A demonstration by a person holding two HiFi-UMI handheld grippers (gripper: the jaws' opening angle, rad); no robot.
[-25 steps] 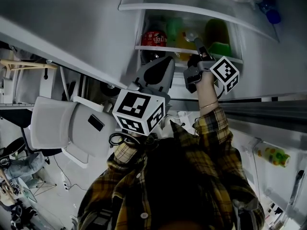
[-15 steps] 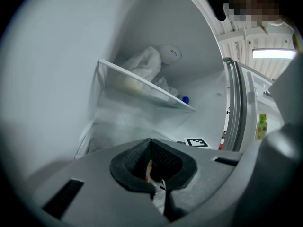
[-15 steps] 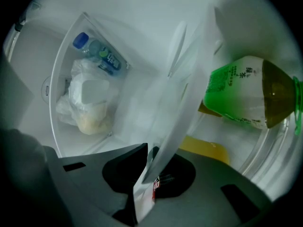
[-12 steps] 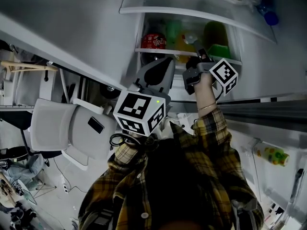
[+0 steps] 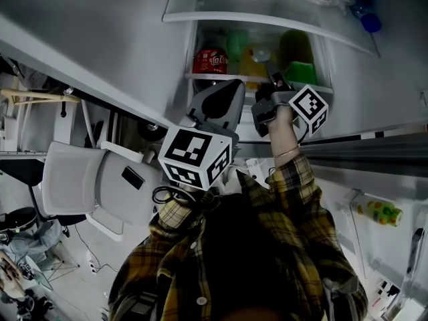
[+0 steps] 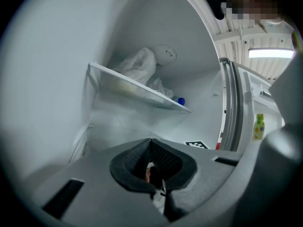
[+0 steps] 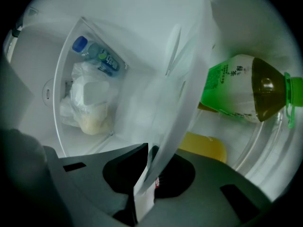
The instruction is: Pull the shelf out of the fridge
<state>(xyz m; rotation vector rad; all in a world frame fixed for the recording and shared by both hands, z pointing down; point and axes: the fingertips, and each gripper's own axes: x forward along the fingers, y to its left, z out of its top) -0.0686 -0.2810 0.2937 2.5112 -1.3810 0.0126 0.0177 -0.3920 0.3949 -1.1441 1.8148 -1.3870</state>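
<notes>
Your right tool [image 7: 146, 167] has just been closing and now clamps the shelf [image 7: 187, 98] by its front edge. Your left tool [image 6: 151, 164] has its jaws together.

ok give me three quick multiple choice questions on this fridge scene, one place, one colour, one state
1. In the head view, where on the shelf does the red cola can stand? A left end B middle C right end
2. What colour is the water bottle cap? A red B blue C white
3. The right gripper is: A open, clear of the shelf B shut on the can C shut on the shelf's front edge
Answers: 1 A, it stands by the left wall; 2 B, the right gripper view shows it blue; 3 C, its jaws have just been closing and pinch the white edge.
</notes>
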